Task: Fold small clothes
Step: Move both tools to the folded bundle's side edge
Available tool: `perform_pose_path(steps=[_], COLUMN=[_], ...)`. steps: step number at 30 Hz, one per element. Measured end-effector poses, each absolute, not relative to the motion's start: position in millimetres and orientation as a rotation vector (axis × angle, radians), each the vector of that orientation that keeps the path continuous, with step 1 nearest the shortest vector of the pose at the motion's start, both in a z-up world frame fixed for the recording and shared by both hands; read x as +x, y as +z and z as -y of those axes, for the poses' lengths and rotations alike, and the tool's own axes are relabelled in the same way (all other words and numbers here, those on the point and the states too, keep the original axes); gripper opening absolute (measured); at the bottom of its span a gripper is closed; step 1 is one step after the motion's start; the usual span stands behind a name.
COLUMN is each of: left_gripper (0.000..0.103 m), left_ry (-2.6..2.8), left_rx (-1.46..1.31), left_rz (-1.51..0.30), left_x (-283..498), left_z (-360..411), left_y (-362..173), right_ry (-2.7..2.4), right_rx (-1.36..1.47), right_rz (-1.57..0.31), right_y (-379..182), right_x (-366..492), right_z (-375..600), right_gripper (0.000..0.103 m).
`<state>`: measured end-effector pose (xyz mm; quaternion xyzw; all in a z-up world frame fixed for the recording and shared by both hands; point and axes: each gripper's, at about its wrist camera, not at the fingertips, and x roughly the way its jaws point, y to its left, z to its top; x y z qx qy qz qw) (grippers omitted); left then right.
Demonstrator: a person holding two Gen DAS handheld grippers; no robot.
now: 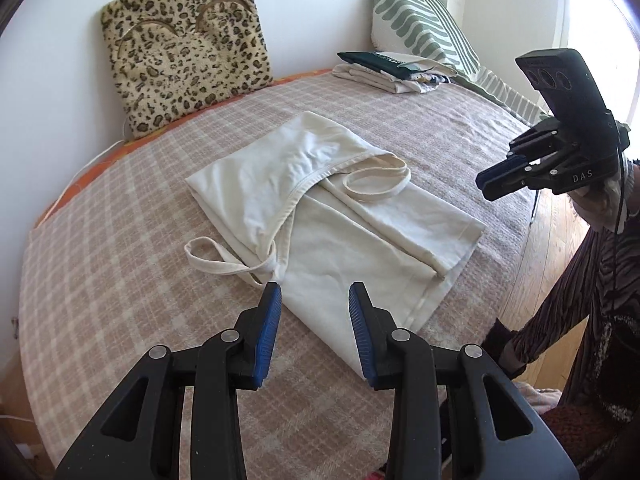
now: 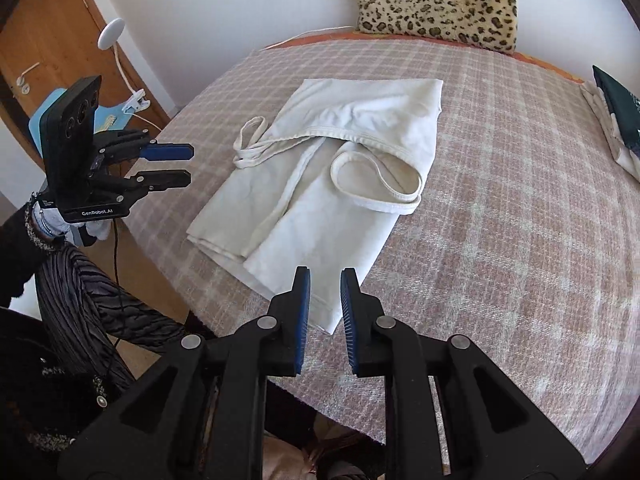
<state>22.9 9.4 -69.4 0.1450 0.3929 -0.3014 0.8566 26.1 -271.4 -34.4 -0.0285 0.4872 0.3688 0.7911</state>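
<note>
Left wrist view: the left gripper (image 1: 315, 293) hung slightly open and empty over the near edge of the cream top (image 1: 320, 216), half-folded on the bed (image 1: 120, 240).

Right wrist view: the right gripper (image 2: 325, 280) was narrowly parted, holding nothing, above the top's near corner.

1. Bright daylight, entering from a blown-out window (image 1: 600, 20) at two o'clock in the left wrist view.
2. Soft, faint shadows on the bed (image 2: 500, 200).
3. Strong fisheye bending and dark vignette at corners.
4. Sharp focus centrally.
</note>
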Motion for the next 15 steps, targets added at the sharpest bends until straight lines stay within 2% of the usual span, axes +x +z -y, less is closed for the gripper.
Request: perform_pose_path(steps=[5, 6, 7, 9, 15], left_gripper=[0.033, 0.033, 0.033, 0.035, 0.035], left_ry=[-0.734, -0.746, -0.753, -0.749, -0.751], left_rx=[0.412, 0.434, 0.456, 0.498, 0.548], left_rz=[-0.861, -0.871, -0.882, -0.897, -0.913], left_x=[-3, -5, -8, -12, -16], left_z=[6, 9, 12, 17, 27], left_y=[-80, -83, -86, -93, -101], right_ry=[0.863, 0.869, 0.869, 0.883, 0.891], right_rx=[-0.167, -0.204, -0.241, -0.302, -0.542], right_rz=[-1.066, -1.067, -1.064, -1.056, -1.024], right_y=[-39, -40, -42, -45, -52], right_x=[12, 9, 6, 0, -14], right_z=[256, 253, 249, 242, 215], right_gripper=[0.019, 0.027, 0.040, 0.048, 0.048])
